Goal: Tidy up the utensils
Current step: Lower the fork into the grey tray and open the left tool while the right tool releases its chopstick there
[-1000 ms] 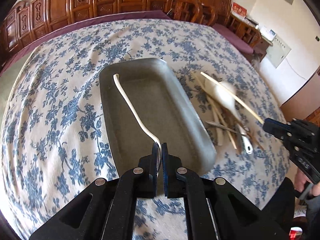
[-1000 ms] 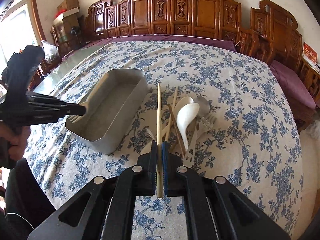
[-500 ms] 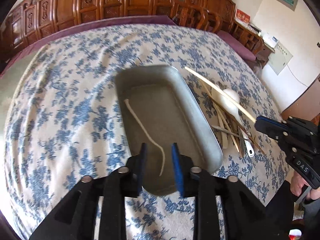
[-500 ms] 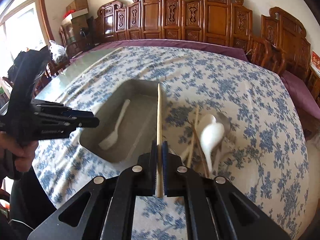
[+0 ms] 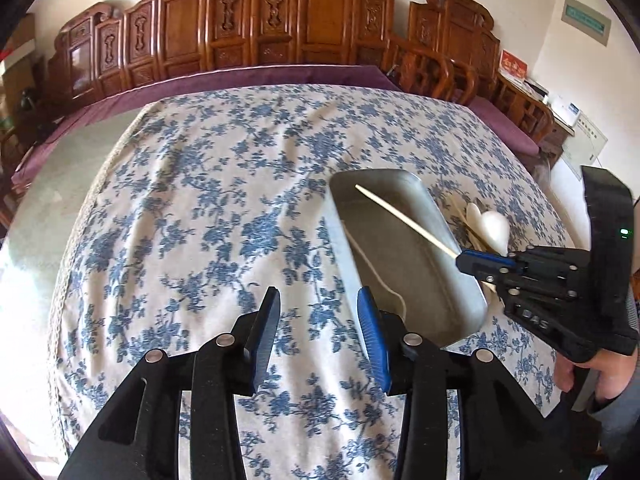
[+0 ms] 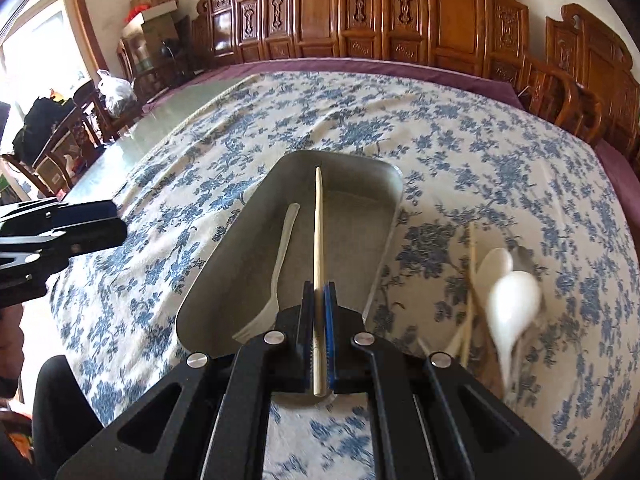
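Pinching slim wooden chopstick (image 6: 318,240), right tongs (image 6: 319,292) over rectangular metal tray (image 6: 224,280), left tongs (image 5: 318,332) wide.

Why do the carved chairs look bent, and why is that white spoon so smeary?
Both views are fisheye, so the row of carved chairs bows along the rim. In the right wrist view the white spoon is motion-blurred, while the chopstick clamped in the right gripper is sharp, and the window at far left is blown out. In the left wrist view, the tablecloth looks sharp.
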The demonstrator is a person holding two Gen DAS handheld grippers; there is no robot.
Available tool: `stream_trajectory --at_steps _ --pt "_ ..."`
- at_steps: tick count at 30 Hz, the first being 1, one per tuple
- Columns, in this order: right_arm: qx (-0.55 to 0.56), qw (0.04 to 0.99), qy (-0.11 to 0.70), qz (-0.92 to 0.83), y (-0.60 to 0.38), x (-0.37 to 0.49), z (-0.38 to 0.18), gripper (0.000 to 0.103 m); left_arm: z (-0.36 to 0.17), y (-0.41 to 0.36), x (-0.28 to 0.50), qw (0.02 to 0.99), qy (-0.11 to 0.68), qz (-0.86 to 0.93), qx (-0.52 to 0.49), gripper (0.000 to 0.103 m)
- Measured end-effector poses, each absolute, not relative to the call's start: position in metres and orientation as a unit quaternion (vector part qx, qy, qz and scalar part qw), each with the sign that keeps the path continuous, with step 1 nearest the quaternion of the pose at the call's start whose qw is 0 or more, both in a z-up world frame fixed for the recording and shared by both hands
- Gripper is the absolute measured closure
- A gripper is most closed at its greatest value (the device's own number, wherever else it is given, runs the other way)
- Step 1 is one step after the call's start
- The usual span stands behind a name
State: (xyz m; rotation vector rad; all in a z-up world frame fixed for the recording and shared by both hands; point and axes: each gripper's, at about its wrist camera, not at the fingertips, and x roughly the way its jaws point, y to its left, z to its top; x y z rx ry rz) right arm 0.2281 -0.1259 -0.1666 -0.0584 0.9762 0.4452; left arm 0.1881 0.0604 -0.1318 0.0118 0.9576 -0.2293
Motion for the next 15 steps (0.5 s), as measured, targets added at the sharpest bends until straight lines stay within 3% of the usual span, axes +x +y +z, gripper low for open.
stream_trajectory --at_steps 15 --pt "-0.045 0.843 0.497 0.2 -0.095 0.242 -0.193 0.097 -0.129 0.073 0.172 0.884 0.458 -0.098 -0.002 0.065"
